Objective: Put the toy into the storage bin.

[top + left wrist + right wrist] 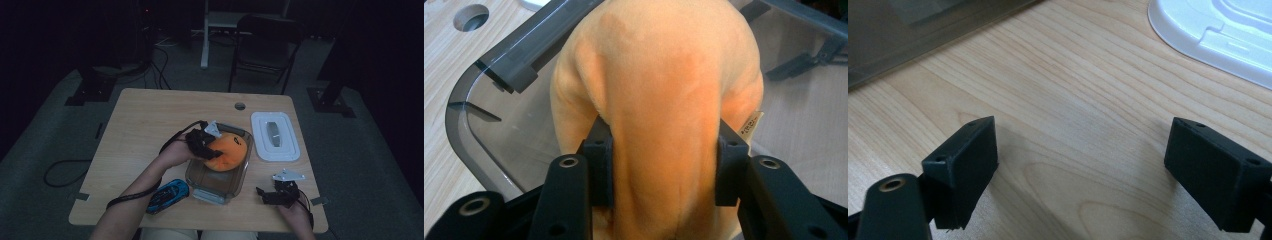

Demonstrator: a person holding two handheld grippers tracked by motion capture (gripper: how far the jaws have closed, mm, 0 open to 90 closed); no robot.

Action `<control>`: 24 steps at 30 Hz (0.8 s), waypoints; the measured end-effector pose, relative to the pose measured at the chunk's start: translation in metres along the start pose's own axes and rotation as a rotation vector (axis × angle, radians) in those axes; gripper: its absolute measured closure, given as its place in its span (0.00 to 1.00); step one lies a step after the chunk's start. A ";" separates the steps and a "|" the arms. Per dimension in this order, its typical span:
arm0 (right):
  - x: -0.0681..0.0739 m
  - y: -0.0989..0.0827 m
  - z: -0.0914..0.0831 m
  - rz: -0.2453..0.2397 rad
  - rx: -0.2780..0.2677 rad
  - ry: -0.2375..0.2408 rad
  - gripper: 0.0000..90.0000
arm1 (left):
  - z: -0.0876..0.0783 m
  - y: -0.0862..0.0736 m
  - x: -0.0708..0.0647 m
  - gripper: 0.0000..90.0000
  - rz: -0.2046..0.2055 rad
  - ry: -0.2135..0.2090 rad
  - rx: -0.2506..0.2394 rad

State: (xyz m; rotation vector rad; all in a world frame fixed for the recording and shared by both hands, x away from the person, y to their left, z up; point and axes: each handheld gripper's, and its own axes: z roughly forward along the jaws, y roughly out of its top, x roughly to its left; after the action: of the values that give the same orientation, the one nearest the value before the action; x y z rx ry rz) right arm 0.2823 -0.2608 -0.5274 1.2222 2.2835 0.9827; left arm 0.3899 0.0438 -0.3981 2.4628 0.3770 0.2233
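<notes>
An orange plush toy (228,150) (664,85) sits in the far part of a clear smoky plastic container (216,194) (469,117) at the middle of the wooden table. My left gripper (207,148) (664,167) comes in from the left, and both black pads press into the toy's sides, so it is shut on it. In the left gripper view the toy's lower end is hidden behind the jaws. My right gripper (268,195) (1080,167) rests open near the table's front right, with bare wood between its jaws.
The container's white lid (274,136) (1218,35) lies flat to the right of the container. A blue toy car (168,196) sits at the front edge, left of the container. A cable hole (240,106) (471,16) is at the table's far side. A folding chair stands beyond the table.
</notes>
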 end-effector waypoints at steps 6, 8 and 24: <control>0.000 0.000 0.000 0.000 0.000 0.000 0.15 | 0.001 -0.001 0.001 0.59 -0.006 -0.010 0.002; 0.000 0.000 0.000 0.001 0.000 0.000 0.15 | 0.002 0.001 0.000 0.58 0.004 -0.006 0.019; 0.000 0.000 0.000 0.001 0.000 0.000 0.15 | 0.006 0.008 0.000 0.48 0.000 -0.036 0.112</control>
State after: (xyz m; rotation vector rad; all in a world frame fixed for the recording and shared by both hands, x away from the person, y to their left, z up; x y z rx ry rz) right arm 0.2823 -0.2608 -0.5274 1.2230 2.2832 0.9835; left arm 0.3929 0.0341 -0.3980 2.5729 0.3833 0.1611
